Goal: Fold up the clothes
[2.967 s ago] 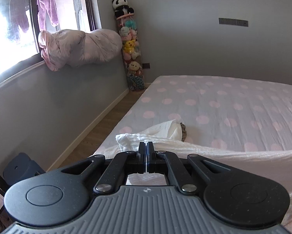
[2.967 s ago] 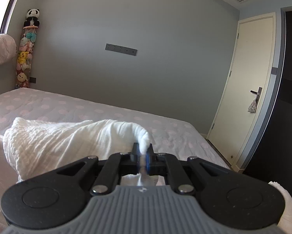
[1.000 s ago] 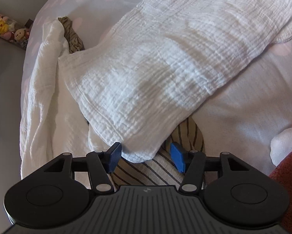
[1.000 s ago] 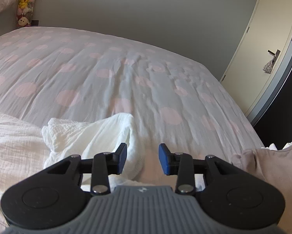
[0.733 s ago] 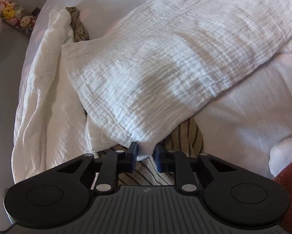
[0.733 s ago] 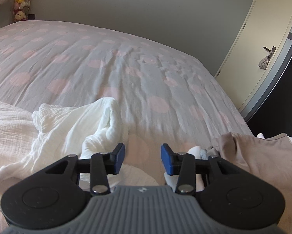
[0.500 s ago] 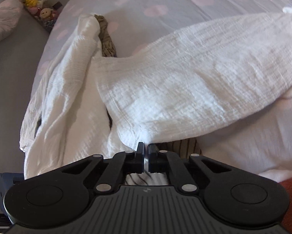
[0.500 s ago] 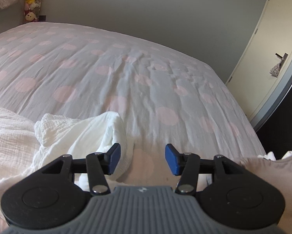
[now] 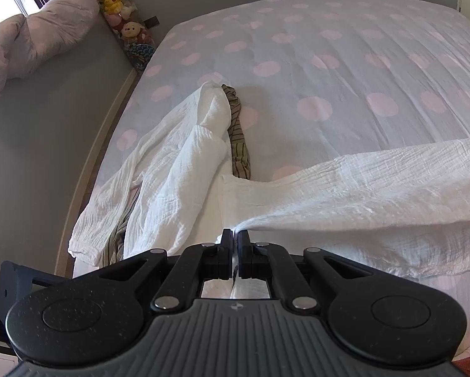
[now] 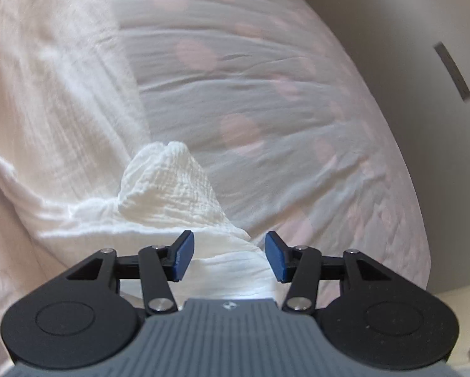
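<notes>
A white crinkled gauze garment (image 9: 376, 188) stretches to the right across the bed from my left gripper (image 9: 235, 238), which is shut on its near corner and holds it lifted. Another bunched part of white gauze cloth (image 9: 178, 176) lies to the left with a striped brown garment (image 9: 238, 132) beside and under it. In the right wrist view my right gripper (image 10: 228, 251) is open, its blue pads (image 10: 184, 251) on either side of a raised peak of white gauze garment (image 10: 175, 182) without closing on it.
The bed has a grey sheet with pink dots (image 9: 329, 62). A grey wall and wooden floor strip (image 9: 109, 119) run along its left side, with a rolled duvet (image 9: 37, 34) on the sill and plush toys (image 9: 118, 3) in the corner. Pale pink cloth (image 10: 46, 94) lies left of the right gripper.
My left gripper shut on the white garment's corner and lifted it, showing more of the bed. My right gripper stayed open and swung down over a bunched peak of the gauze.
</notes>
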